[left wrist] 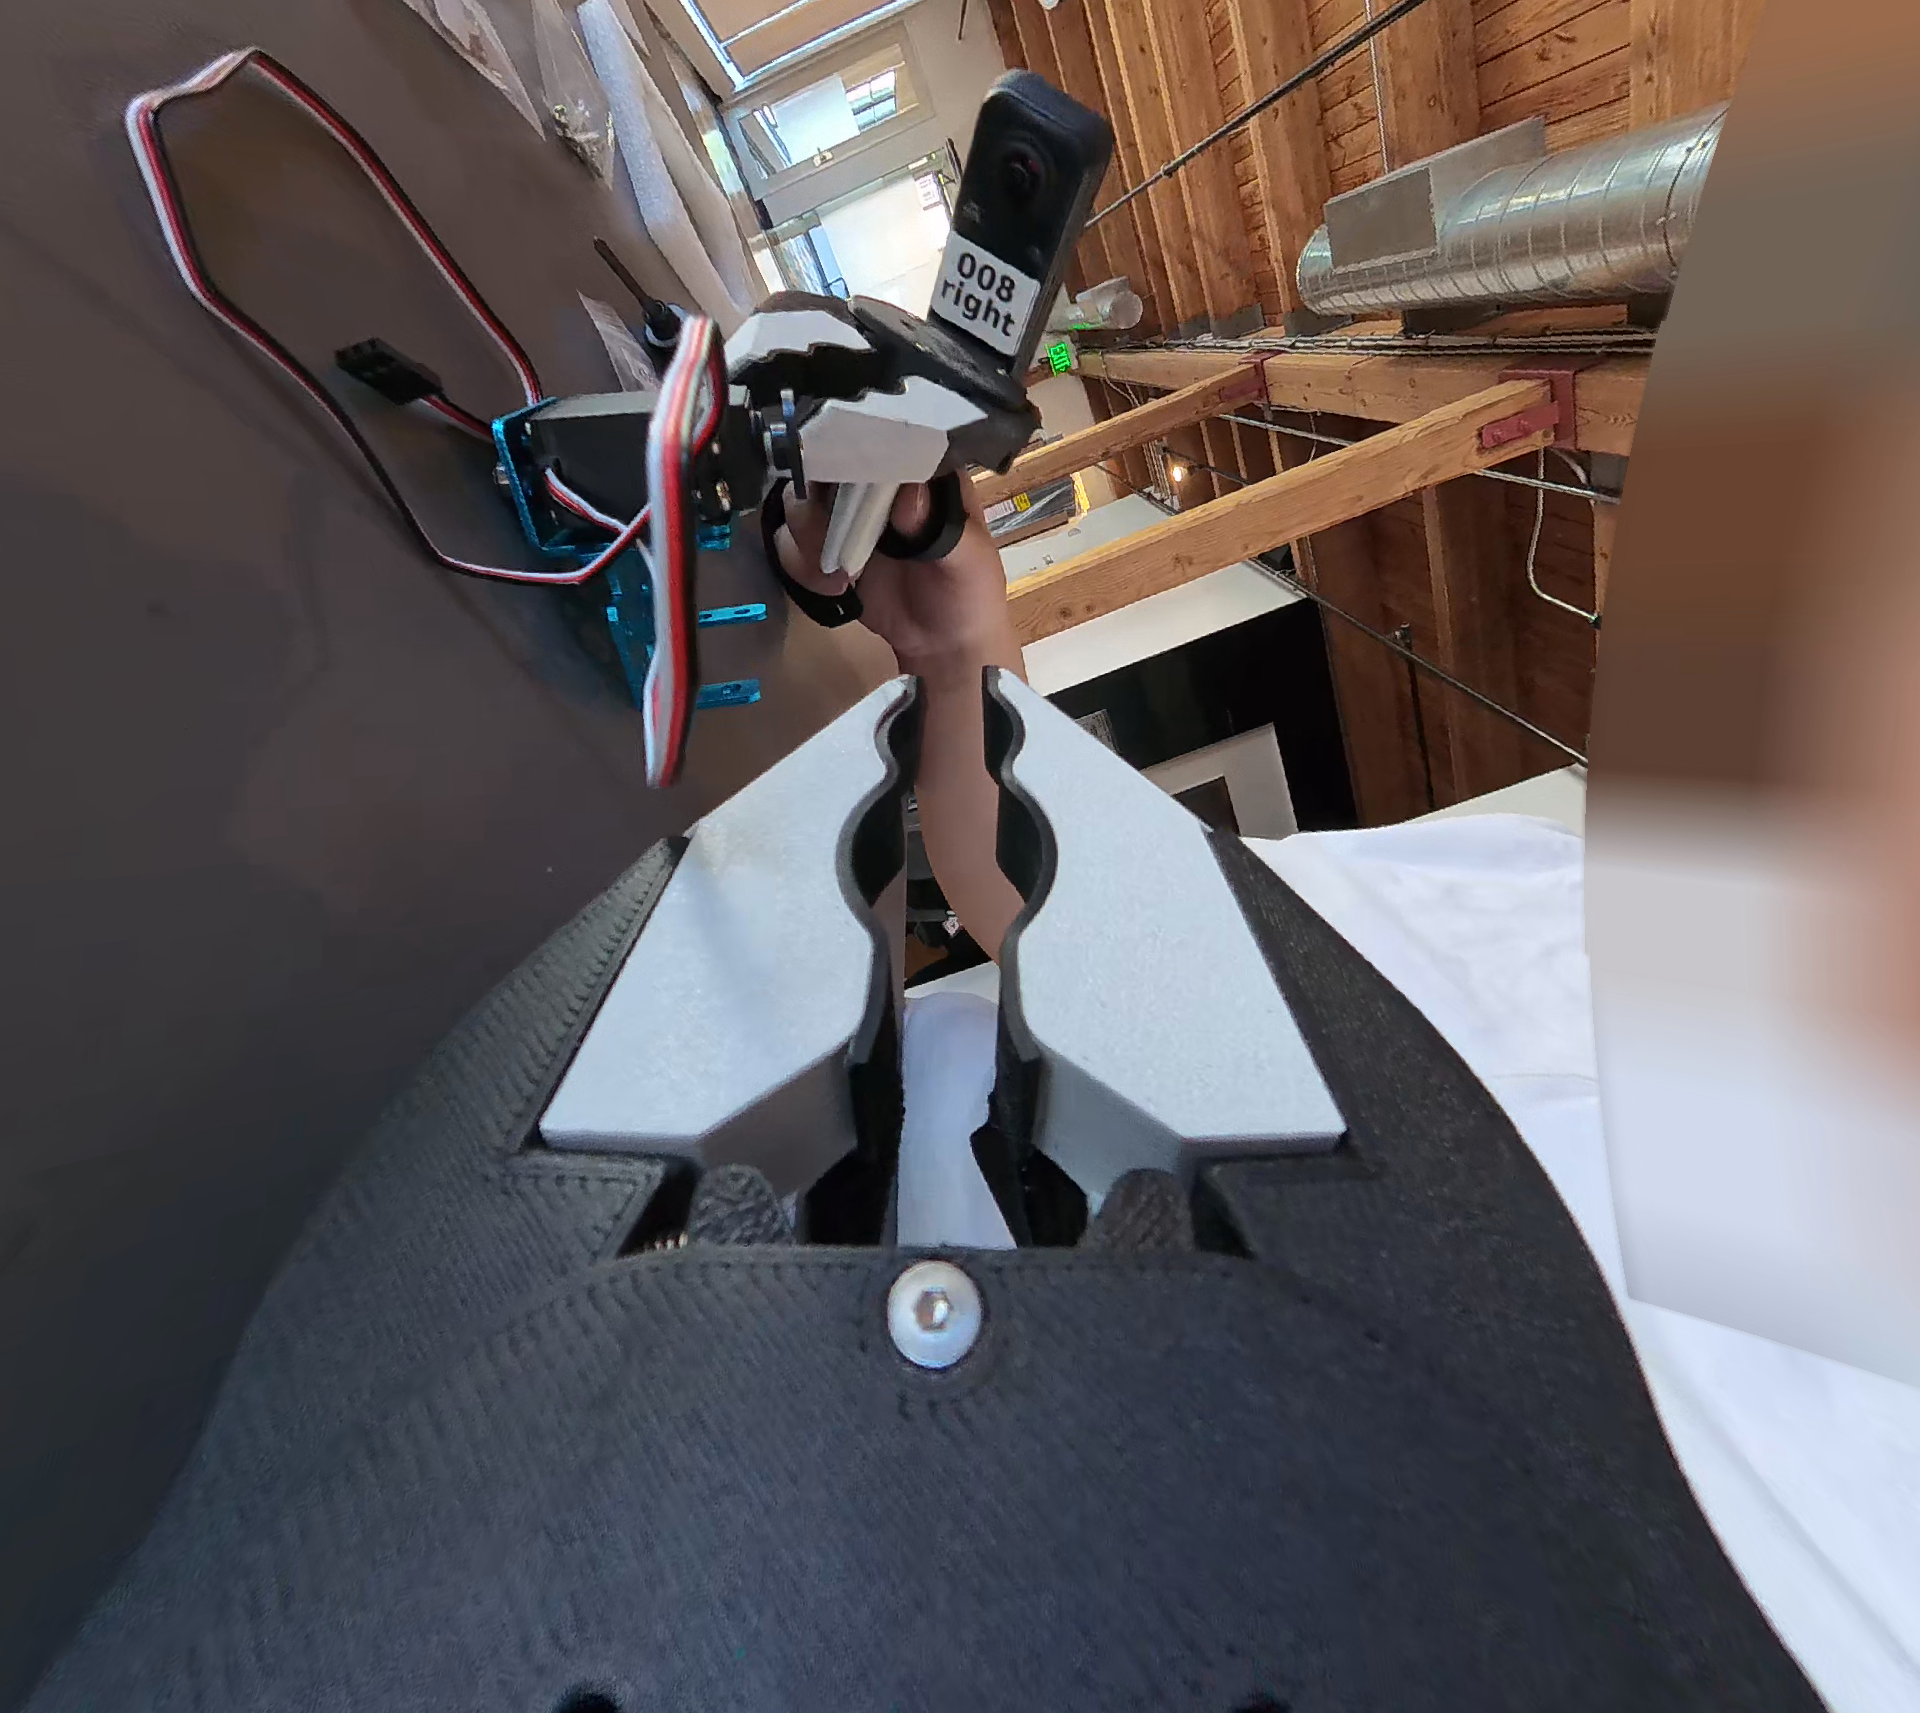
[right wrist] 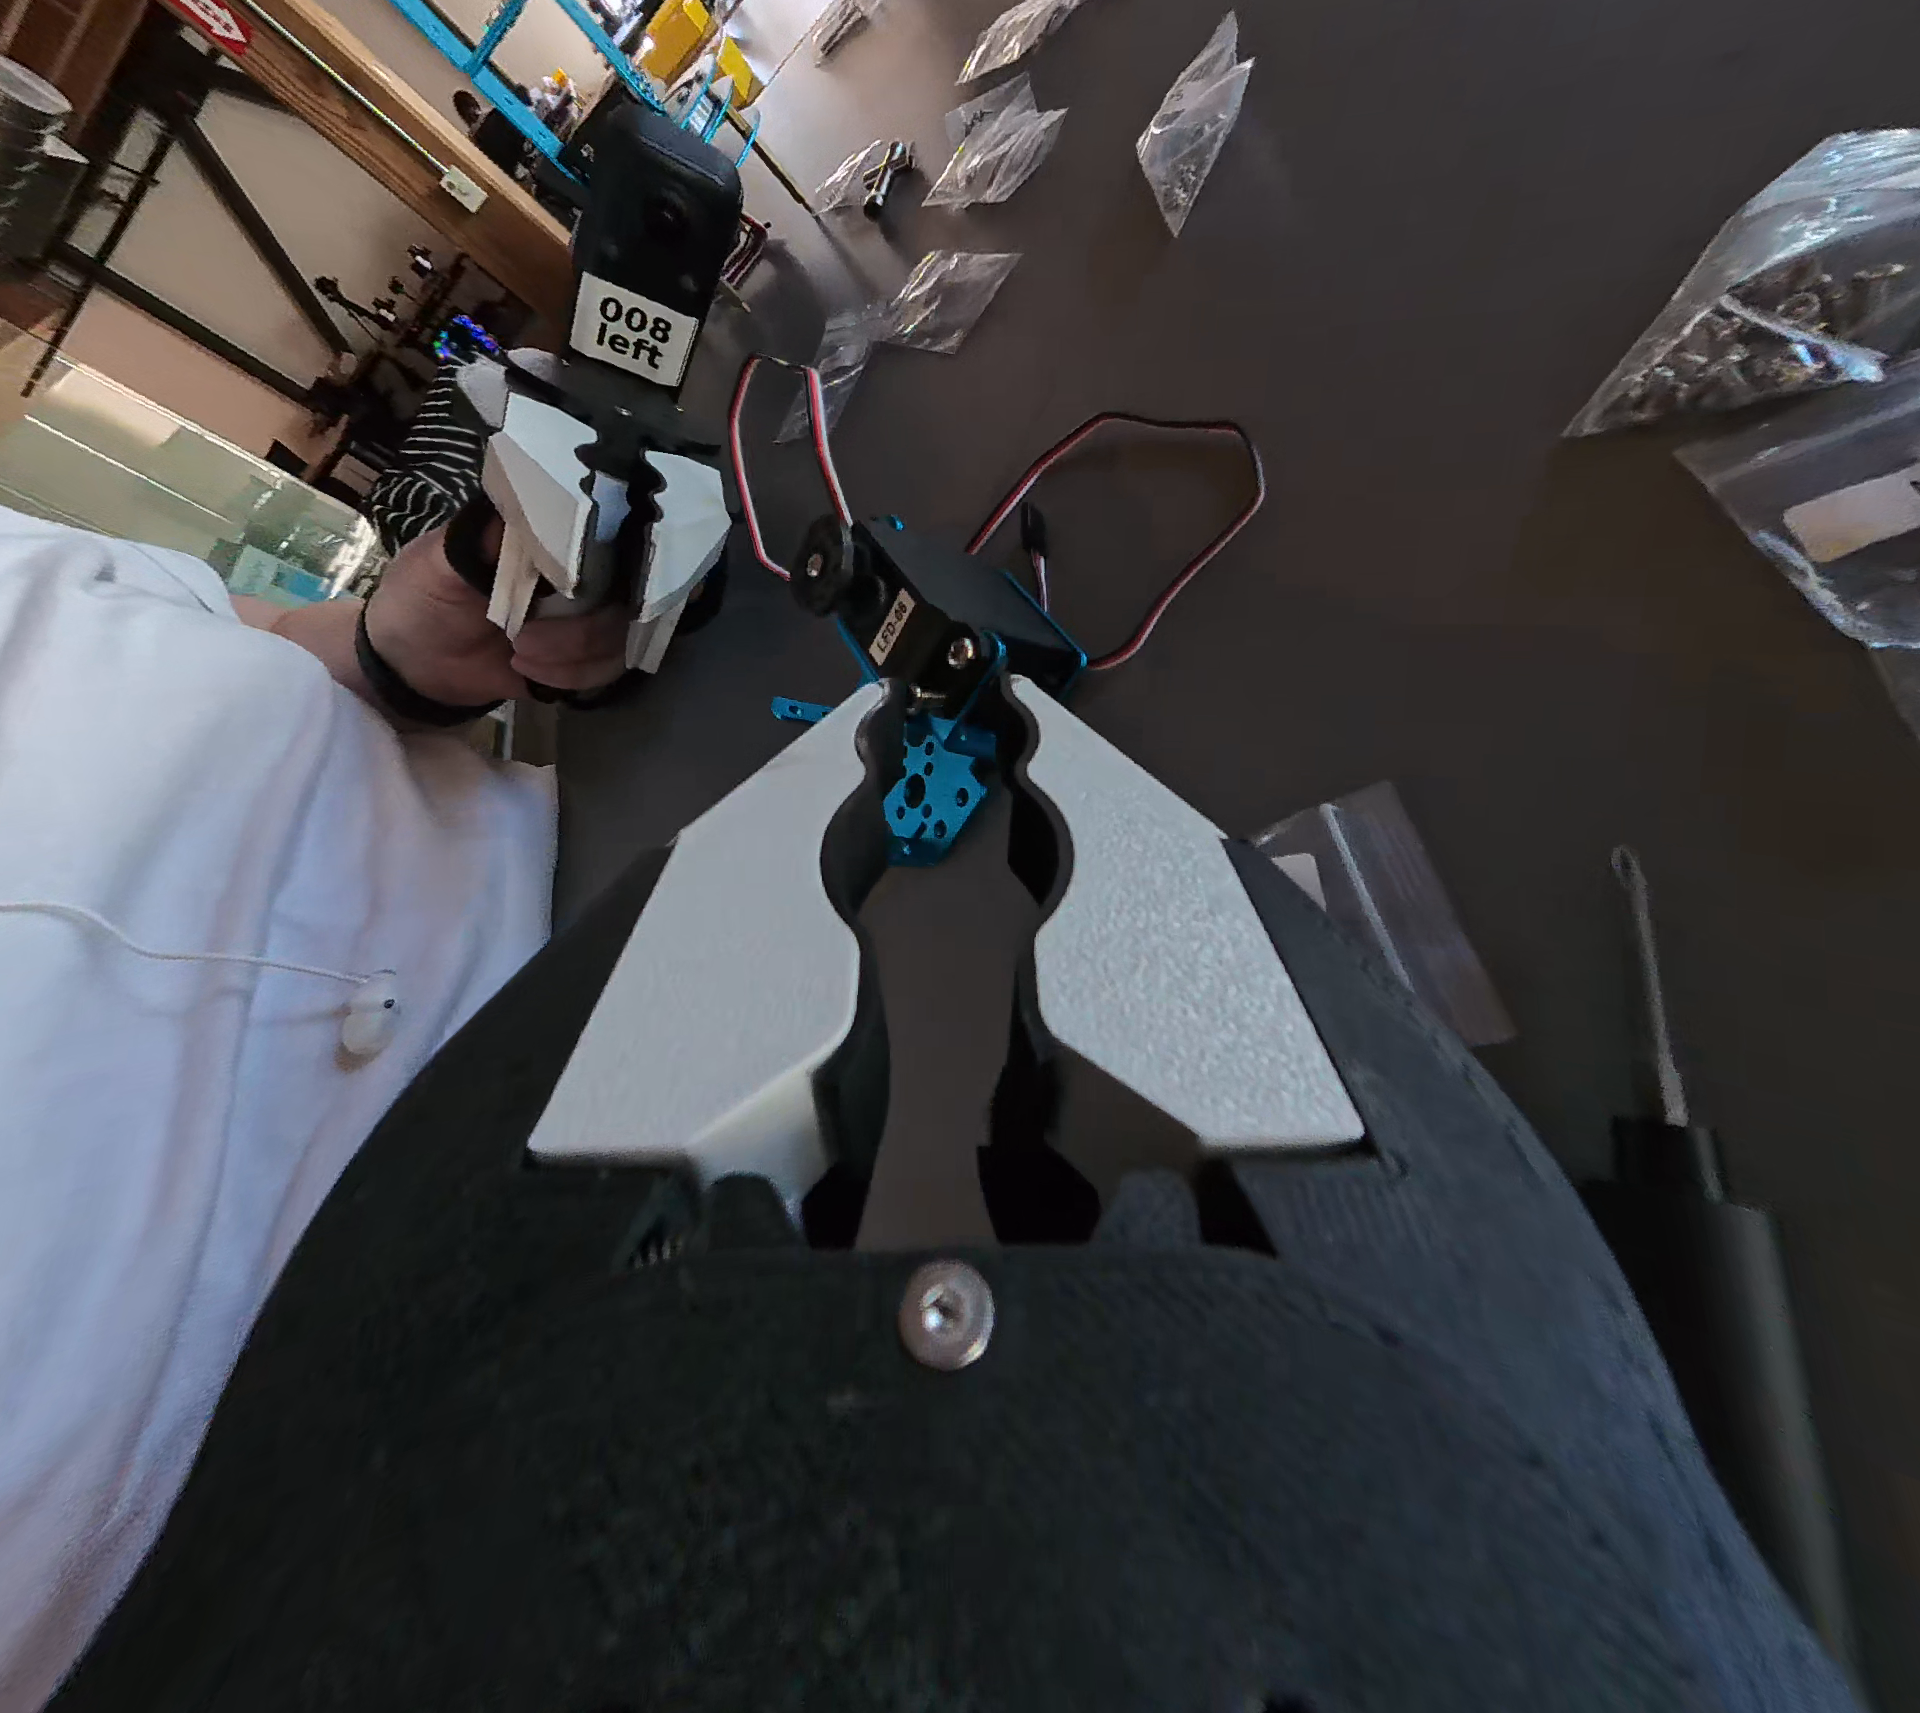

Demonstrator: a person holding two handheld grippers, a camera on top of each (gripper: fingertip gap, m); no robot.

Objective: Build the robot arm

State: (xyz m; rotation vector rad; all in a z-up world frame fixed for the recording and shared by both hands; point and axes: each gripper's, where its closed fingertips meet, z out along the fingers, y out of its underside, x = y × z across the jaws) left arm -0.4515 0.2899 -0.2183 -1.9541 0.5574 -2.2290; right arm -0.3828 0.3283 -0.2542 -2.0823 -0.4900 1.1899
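My right gripper (right wrist: 943, 707) is shut on the blue metal bracket (right wrist: 935, 796) of a servo assembly and holds it just above the dark table (right wrist: 1455, 105). The black servo (right wrist: 935, 593) sits in the bracket past the fingertips. Its red, white and black wire (right wrist: 1195, 458) loops over the table. The left wrist view shows the same gripper (left wrist: 774, 437) clamped on the servo (left wrist: 592, 448), with the bracket (left wrist: 623, 614) below. My left gripper (left wrist: 953, 683) is held in the air to the left, jaws a little apart and empty. It also shows in the right wrist view (right wrist: 618, 536).
Several clear bags of small hardware (right wrist: 1195, 115) lie on the far table. A large bag of screws (right wrist: 1787, 333) is at the right, with a grey box (right wrist: 1382, 915) and a black tool (right wrist: 1662, 1092) nearer. A person's white shirt (right wrist: 156, 936) is at the left. Spacing between my two grippers at the tips: around 9 centimetres.
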